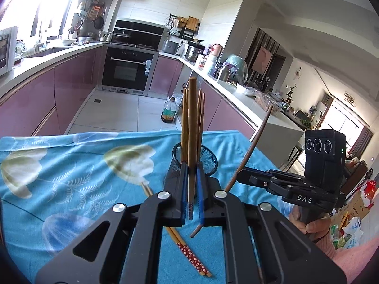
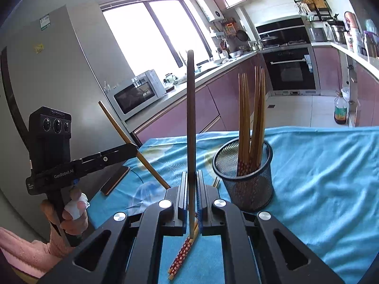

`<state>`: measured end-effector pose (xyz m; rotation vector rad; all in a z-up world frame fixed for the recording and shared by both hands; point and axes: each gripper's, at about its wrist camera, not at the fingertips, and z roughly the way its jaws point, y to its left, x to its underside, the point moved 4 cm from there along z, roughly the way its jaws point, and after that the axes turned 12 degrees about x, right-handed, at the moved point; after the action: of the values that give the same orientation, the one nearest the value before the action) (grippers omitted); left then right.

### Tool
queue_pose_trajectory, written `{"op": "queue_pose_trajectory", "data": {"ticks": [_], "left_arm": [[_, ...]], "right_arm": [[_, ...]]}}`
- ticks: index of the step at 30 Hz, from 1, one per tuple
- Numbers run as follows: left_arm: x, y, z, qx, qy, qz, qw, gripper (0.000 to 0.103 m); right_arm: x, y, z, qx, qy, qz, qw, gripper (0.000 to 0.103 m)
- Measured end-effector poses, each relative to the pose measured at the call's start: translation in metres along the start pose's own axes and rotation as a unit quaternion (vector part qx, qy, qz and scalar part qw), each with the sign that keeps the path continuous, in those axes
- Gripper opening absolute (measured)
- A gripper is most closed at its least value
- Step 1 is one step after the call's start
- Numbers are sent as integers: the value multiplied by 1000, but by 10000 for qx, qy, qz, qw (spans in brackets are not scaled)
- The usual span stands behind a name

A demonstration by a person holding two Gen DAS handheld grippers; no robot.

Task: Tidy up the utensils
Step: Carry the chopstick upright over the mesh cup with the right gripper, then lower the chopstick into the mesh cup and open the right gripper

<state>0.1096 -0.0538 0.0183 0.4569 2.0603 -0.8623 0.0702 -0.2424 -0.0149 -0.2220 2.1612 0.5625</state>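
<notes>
Clamped between the blue pads of the left gripper [image 1: 192,189], a light brown chopstick [image 1: 192,127] is held almost upright, its ridged tip poking out below the jaws. A darker, slimmer chopstick [image 2: 191,127] is pinched the same way by the right gripper [image 2: 191,189], rising tall above it. Just beyond, a black mesh cup [image 2: 244,184] is seen on the blue floral cloth [image 2: 319,177], bamboo chopsticks [image 2: 252,118] bundled inside. Two red-patterned chopsticks [image 1: 193,258] are left flat near the grippers.
</notes>
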Motion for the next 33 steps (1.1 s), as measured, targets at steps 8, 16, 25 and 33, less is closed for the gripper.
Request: {"op": "queue_pose_trajectory", "data": {"ticks": [8, 16, 25, 33], "left_arm": [[-31, -10, 6, 47, -142, 219, 9996, 8], [-62, -22, 10, 23, -272, 450, 9986, 8], [-85, -31, 21, -92, -348, 664, 9971, 8], [-87, -23, 51, -376, -18, 687, 9969, 8]], "right_arm": [[-29, -6, -13, 135, -299, -106, 9994, 6], [-54, -12, -19, 233, -513, -155, 9983, 6], [-80, -15, -22, 308, -725, -215, 9967, 6], [-85, -25, 0, 420, -586, -115, 9973, 6]]}}
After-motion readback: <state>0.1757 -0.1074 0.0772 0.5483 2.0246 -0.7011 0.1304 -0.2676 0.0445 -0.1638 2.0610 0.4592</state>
